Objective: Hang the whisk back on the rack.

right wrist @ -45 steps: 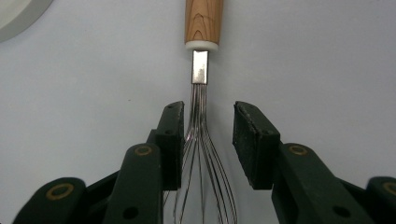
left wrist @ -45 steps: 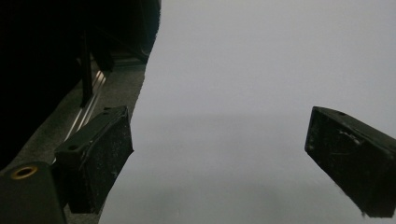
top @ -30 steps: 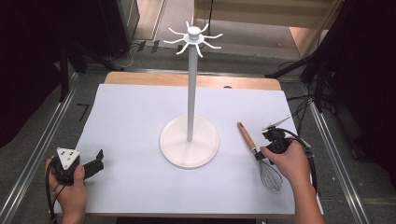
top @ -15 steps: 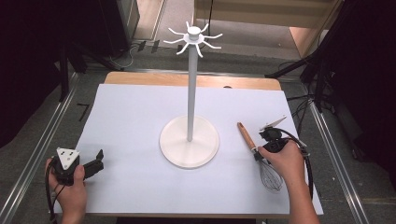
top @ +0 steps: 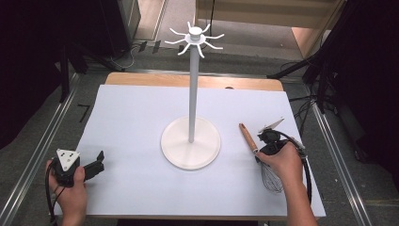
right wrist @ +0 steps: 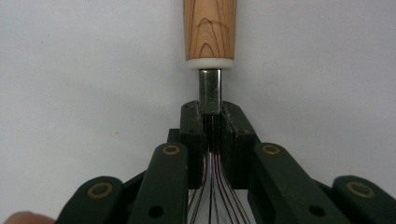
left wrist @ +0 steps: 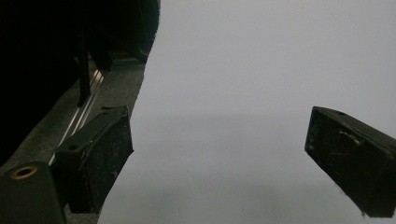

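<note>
- Whisk (top: 263, 157) lies flat on the white table (top: 141, 122), right of the stand's round base (top: 190, 142). Wooden handle points away from the person and slightly toward the stand; wire head points back toward the person, partly under the right hand (top: 282, 162).
- Right gripper (right wrist: 212, 122) is closed on the whisk at its neck, where the wires gather into the metal ferrule just below the handle. Jaws stand nearly together with the wires pinched between them.
- Left gripper (top: 96, 165) rests at the table's near-left corner, well apart from the whisk; jaws wide open, nothing between them.
- Key relation: the whisk's long axis runs straight ahead of the right gripper, handle out in front. Hooked stand (top: 193, 84) rises to the left of it, its hooks high above the table.
- Right gripper view gives the exact grip point; the high view hides it behind the hand but shows the stand and the spacing.
</note>
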`<state>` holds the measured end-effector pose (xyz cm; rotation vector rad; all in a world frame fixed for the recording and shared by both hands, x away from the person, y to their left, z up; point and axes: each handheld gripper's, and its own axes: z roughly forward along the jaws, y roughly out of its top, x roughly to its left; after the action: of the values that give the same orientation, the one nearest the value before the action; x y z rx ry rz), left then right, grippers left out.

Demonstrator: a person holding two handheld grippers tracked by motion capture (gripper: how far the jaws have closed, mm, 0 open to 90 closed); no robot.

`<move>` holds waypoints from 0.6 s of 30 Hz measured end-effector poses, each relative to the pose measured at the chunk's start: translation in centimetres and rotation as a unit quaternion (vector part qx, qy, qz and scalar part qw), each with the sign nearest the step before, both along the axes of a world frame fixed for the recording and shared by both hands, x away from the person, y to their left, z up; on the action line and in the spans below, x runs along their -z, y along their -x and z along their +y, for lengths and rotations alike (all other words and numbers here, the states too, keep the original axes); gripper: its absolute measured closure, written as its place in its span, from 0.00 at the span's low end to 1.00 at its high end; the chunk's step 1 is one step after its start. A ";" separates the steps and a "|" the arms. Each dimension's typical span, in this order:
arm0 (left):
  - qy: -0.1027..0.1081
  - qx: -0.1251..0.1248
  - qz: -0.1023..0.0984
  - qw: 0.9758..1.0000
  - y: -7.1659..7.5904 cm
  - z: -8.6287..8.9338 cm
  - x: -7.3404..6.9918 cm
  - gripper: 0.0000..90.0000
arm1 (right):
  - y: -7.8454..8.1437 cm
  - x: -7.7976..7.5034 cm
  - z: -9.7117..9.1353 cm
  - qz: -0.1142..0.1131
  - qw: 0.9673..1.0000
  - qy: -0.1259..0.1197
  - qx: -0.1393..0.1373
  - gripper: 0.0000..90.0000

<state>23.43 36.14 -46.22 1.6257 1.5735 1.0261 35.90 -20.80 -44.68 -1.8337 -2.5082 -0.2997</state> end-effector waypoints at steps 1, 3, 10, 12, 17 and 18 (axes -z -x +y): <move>0.000 0.000 0.000 1.000 0.0 0.0 0.0 0.09 | 0.0 0.0 0.1 0.000 1.000 0.002 0.001 0.91; -0.001 0.000 -0.001 1.000 0.0 -0.1 0.0 0.09 | 0.1 -0.1 0.4 0.000 1.000 0.013 0.004 0.92; -0.001 0.001 0.000 1.000 0.0 0.0 0.0 0.09 | 0.3 -0.1 0.9 -0.009 0.999 0.030 0.014 0.92; 0.000 0.001 0.000 1.000 0.0 0.0 0.0 0.09 | 0.4 -0.1 0.7 -0.014 1.000 0.021 0.015 0.92; 0.002 0.001 -0.001 1.000 0.0 0.0 0.0 0.09 | 1.2 0.0 0.0 -0.047 0.999 -0.003 0.021 0.93; 0.001 0.001 -0.001 1.000 0.0 0.0 0.0 0.09 | 1.4 0.0 0.0 -0.058 0.998 -0.004 0.024 0.93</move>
<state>23.43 36.16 -46.22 1.6235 1.5712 1.0235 34.54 -20.82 -44.69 -1.9300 -2.5346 -0.4312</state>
